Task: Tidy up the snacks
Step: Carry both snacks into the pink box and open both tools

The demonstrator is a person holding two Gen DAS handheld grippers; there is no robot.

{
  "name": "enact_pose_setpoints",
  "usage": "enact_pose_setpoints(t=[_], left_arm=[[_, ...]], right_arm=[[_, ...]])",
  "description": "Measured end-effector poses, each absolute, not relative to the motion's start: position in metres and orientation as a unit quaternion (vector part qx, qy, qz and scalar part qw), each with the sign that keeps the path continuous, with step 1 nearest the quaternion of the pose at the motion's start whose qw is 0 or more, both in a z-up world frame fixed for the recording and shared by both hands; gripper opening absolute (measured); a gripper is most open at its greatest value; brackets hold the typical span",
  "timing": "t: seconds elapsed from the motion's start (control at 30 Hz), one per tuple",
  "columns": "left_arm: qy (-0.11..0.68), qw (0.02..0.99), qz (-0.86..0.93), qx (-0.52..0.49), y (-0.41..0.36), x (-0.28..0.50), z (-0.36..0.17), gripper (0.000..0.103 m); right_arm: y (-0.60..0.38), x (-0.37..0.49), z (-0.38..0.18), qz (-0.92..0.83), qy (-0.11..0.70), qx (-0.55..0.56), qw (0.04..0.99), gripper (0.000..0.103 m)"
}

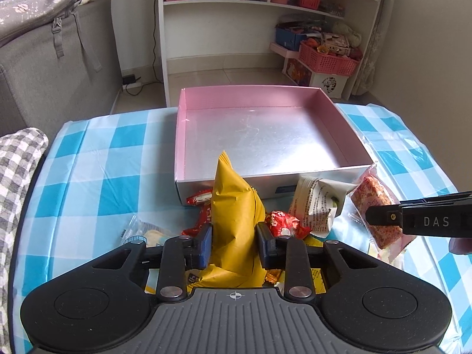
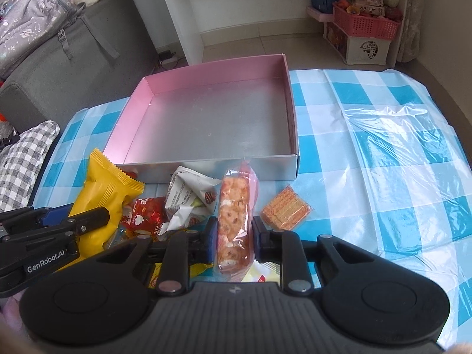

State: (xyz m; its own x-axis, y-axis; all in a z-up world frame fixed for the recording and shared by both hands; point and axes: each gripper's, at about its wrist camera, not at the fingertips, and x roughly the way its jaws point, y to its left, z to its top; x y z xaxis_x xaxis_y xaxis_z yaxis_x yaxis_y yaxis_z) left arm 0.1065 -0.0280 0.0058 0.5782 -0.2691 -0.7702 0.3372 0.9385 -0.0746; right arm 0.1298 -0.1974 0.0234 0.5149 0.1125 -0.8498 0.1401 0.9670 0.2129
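Note:
An empty pink box (image 1: pixel 330 112) (image 2: pixel 292 100) with a silver floor sits on the checked tablecloth beyond a pile of snacks. My left gripper (image 1: pixel 234 236) is shut on a yellow snack bag (image 1: pixel 233 206) (image 2: pixel 103 183), held upright in front of the box. My right gripper (image 2: pixel 233 236) is shut on a clear pack of orange-pink crisped bar (image 2: pixel 234 206) (image 1: pixel 374 203); it shows at the right of the left wrist view (image 1: pixel 383 215). A white nut packet (image 1: pixel 315 203) (image 2: pixel 188 194) and red wrappers (image 1: pixel 280 221) (image 2: pixel 144 215) lie between them.
An orange wafer pack (image 2: pixel 286 209) lies right of my right gripper. A clear packet (image 1: pixel 141 233) lies left of the pile. A grey sofa (image 1: pixel 59 59) and a checked cushion (image 1: pixel 17 171) are at left, white shelves (image 1: pixel 265 29) with pink baskets behind.

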Motion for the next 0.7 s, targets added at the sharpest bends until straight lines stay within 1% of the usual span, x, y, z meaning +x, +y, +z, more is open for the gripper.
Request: enact_pose_setpoints(t=[0.4,0.53,0.7], left_arm=[[0.383,0.91,-0.159,0.014,-0.023,0.105,0.042,0.028],[0.373,0.915,-0.15,0.014,-0.026,0.118,0.045,0.028],[0.367,0.918,-0.146,0.019,-0.032,0.148,0.042,0.028]], right_arm=[[-0.214,0.131,0.054,0.005,0.457,0.179,0.871,0.021],[-0.215,0.147,0.059,0.01,0.448,0.184,0.875,0.021],[-0.216,0.181,0.048,0.019,0.452,0.187,0.872,0.021]])
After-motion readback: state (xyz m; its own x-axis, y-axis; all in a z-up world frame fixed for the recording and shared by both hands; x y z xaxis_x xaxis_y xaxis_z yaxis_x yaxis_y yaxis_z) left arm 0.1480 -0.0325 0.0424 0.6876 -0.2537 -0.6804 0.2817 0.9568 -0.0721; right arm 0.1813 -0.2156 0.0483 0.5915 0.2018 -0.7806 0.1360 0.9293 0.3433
